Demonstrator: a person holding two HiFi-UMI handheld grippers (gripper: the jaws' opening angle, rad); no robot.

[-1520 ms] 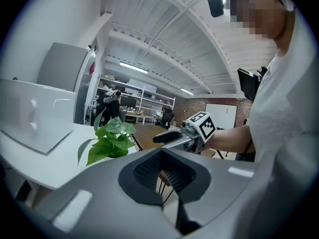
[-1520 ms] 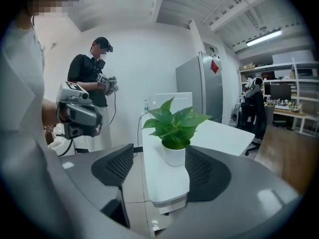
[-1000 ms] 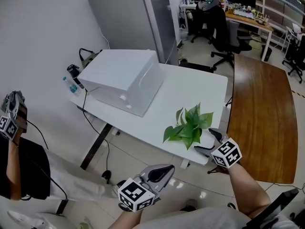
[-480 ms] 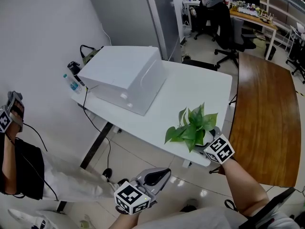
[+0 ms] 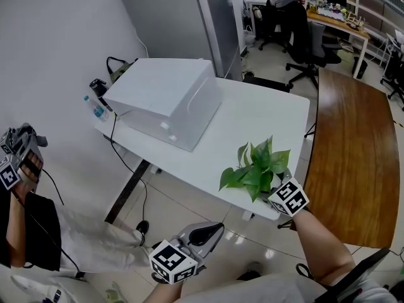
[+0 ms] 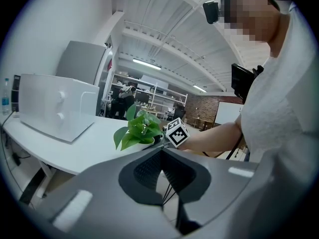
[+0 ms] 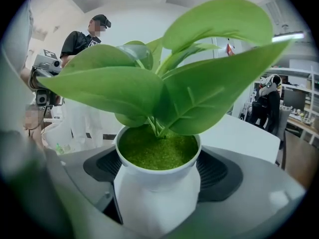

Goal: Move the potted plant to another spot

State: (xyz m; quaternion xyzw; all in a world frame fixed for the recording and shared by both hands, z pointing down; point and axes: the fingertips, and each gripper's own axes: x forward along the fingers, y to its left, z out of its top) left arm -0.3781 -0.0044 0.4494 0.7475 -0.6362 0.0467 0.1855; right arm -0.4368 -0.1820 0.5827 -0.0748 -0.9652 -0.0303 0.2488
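- Far left, off the tabletop's left corner, a second person (image 5: 28, 232) in a black top and pale trousers stands on the tiled floor (image 5: 189, 201).
- A small clear bottle (image 5: 95, 112) stands at the left corner of the white table (image 5: 259, 115), just beside a large white box (image 5: 161, 100) that fills the tabletop's left end. A dark cable (image 5: 120, 153) drops over the near edge below the box.
- Behind the box, a tall grey cabinet (image 5: 183, 17) rises at the table's far edge.
- Below the tabletop's near edge and apart from the table, the left gripper (image 6: 162, 156) hangs over the floor. Its jaws are brought together with nothing between them.
- The potted plant (image 5: 257, 168), broad green leaves in a white pot, stands on the tabletop at its near right corner, close to the near edge.
- The right gripper (image 7: 158, 158) reaches in at that same corner, its marker cube just beside the leaves. Its jaws stand wide on either side of the white pot and have just been closing in. The pot sits between the pads, and a dark gap shows between the pot's lower body and the left jaw.
- To the right, a dark wooden table (image 5: 347, 150) runs just beside the white table's right edge. A black office chair (image 5: 303, 43) stands beyond its far end.
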